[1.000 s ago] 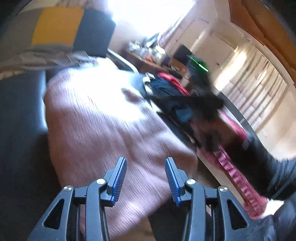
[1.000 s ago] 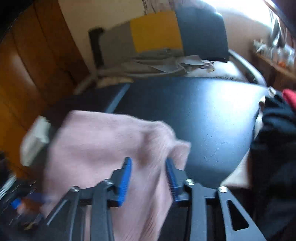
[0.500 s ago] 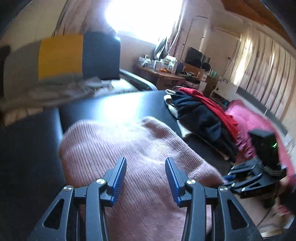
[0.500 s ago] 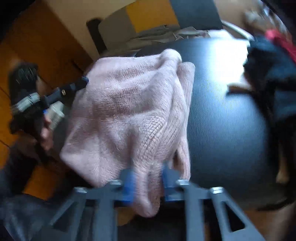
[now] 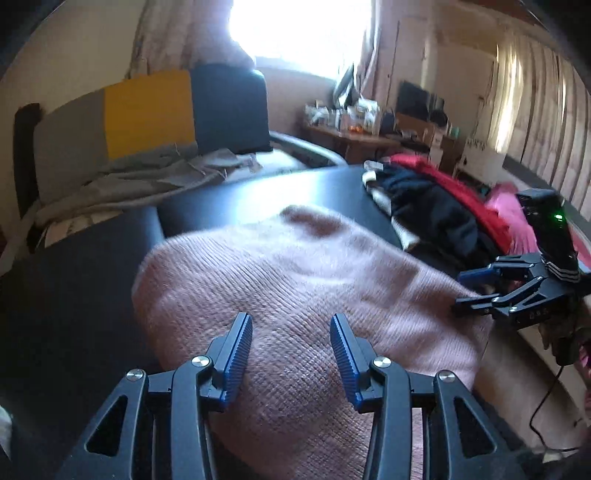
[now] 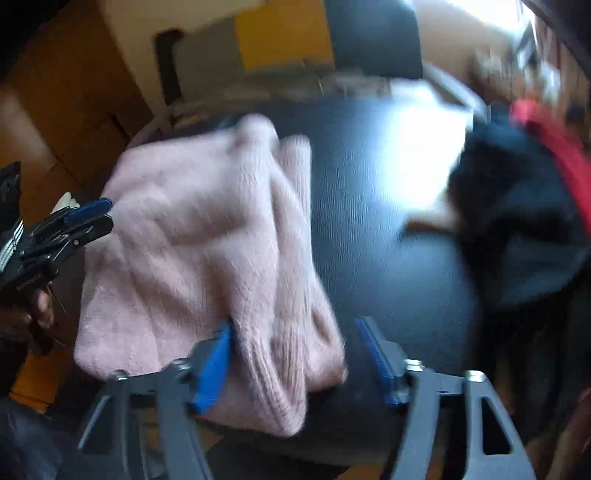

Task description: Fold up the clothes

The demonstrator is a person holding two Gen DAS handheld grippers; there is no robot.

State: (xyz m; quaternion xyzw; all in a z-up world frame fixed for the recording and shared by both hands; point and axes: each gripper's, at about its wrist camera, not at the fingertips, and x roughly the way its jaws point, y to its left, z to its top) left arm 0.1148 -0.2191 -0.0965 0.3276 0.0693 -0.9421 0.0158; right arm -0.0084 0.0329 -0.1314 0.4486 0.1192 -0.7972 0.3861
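sweater (image 6: pixel 207 240): folded, long axis lower centre to upper left
right gripper (image 6: pixel 299 354): jaws just opening, corner loose between them
left gripper (image 5: pixel 291 347): spread above it

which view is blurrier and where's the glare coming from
Right wrist view: motion-blurred throughout, the pink sweater and dark clothes pile smeared, glare on the black table. Left wrist view: sharper, the window blown out white, fisheye bending the edges.

You've got a blown-out bright window (image 5: pixel 295 33) straight ahead with a curtain (image 5: pixel 166 40) hanging at its left. A cluttered wooden desk (image 5: pixel 369 142) sits against the far wall, and sunlit vertical blinds (image 5: pixel 535 122) run down your right.
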